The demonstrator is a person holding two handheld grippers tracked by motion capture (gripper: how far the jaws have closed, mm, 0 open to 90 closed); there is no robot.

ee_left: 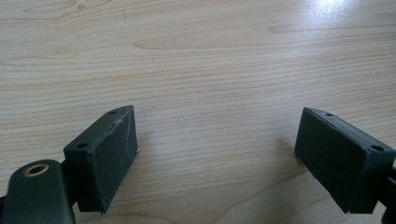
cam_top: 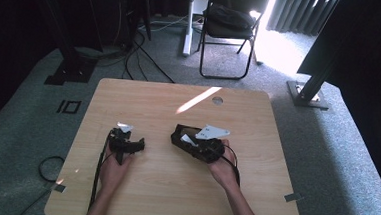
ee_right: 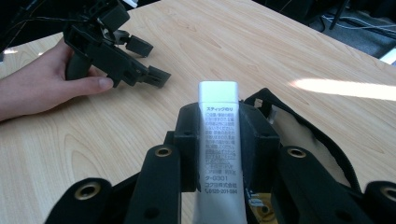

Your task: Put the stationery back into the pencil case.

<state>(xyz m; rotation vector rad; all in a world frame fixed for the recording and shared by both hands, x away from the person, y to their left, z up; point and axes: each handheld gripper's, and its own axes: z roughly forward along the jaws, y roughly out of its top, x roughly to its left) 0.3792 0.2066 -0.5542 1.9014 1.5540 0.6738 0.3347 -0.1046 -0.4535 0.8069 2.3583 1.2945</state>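
Observation:
My right gripper (ee_right: 218, 122) is shut on a white stick (ee_right: 218, 140) with printed Japanese text, its capped end pointing away from the camera. Just beyond and right of the jaws lies a black zip pouch (ee_right: 292, 125), with its mouth open. From above, the right gripper (cam_top: 190, 140) lies right of centre on the table, over the pouch (cam_top: 178, 135). My left gripper (ee_left: 217, 137) stands open over bare wood, nothing between its pads. A hand holds the left gripper (cam_top: 136, 145) left of centre, jaws pointing toward the right one.
The wooden table (cam_top: 173, 186) has a round cable hole (cam_top: 217, 100) near its far edge and a stripe of sunlight beside it. Behind the table stand a black folding chair (cam_top: 229, 19) and a white post. Cables trail across the grey carpet at left.

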